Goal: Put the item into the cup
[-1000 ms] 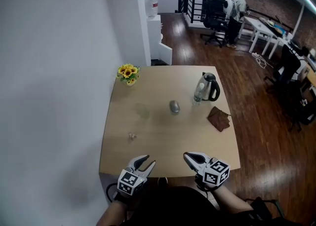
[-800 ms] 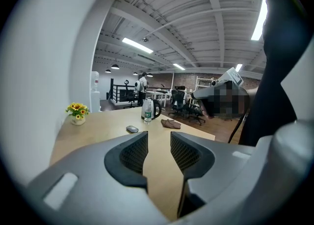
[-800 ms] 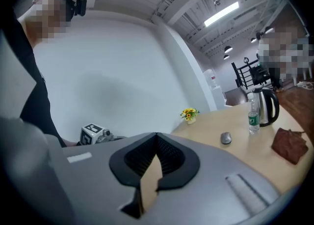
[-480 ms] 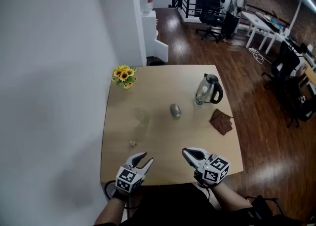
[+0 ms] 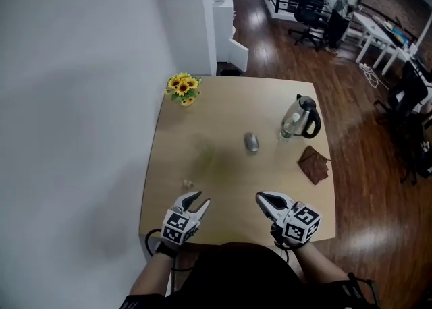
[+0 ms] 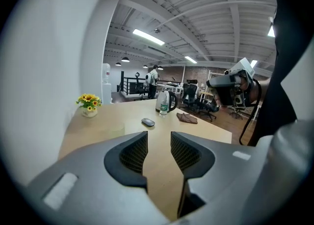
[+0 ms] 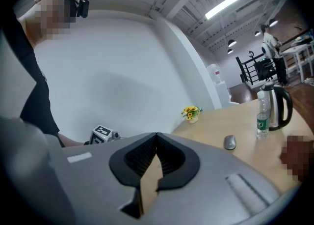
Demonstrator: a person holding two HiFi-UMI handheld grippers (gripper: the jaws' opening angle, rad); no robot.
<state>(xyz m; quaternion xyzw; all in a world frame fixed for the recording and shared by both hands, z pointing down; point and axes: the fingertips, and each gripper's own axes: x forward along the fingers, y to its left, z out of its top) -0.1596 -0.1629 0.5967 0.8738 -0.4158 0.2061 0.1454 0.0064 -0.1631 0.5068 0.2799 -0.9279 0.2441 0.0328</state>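
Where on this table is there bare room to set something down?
Bare: the near middle between left claw, right claw and the mouse, and the far strip between flowers and kettle. Crowded: the right side, with kettle, bottle and brown cloth.

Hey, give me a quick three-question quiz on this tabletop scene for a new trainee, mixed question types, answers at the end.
1. True or false: the left gripper has its jaws apart with nothing between them.
2. What lies near the middle of the table? A the mouse; B a spoon; C a plate.
3. Fill in: the water bottle stands right beside the ____.
Key: 1 true; 2 A; 3 kettle.
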